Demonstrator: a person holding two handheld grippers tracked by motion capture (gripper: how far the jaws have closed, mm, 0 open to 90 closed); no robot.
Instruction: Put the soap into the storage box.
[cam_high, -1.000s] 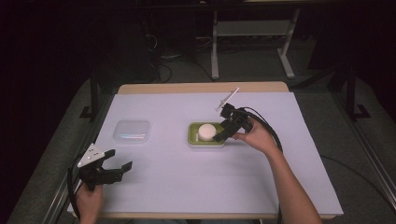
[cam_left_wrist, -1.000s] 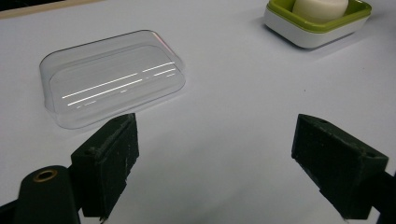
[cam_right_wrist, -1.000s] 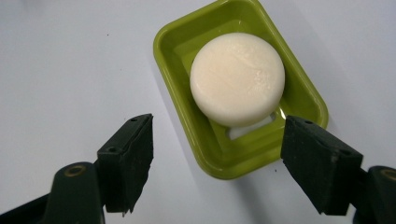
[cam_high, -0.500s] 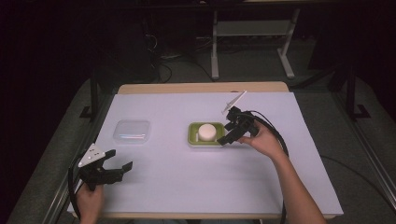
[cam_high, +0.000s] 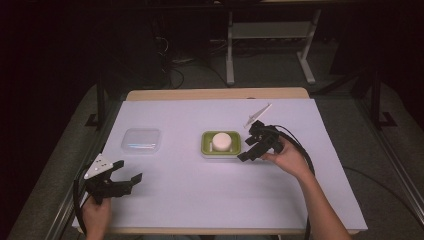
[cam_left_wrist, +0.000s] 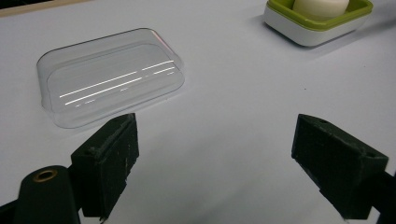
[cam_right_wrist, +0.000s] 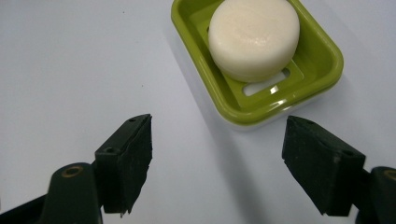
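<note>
Item 1: left hand-held gripper (cam_high: 126, 179), at about 8 o'clock on the white worktop (cam_high: 200, 200), near the front edge. Jaws spread wide, nothing between them; grey three-cornered plate on top.

Item 2: clear plastic lid (cam_high: 141, 140), lying flat at 9 o'clock of the worktop's centre, ahead of the left hand-held gripper and apart from it.

Item 3: green soap dish (cam_high: 221, 150) with white underside, near the centre. A round white soap bar (cam_high: 222, 141) rests in it.

Item 4: right hand-held gripper (cam_high: 247, 152), at 3 o'clock of the soap dish, just beside its edge. Jaws wide apart, holding nothing; in the right gripper view the dish lies just beyond the jaw tips.
</note>
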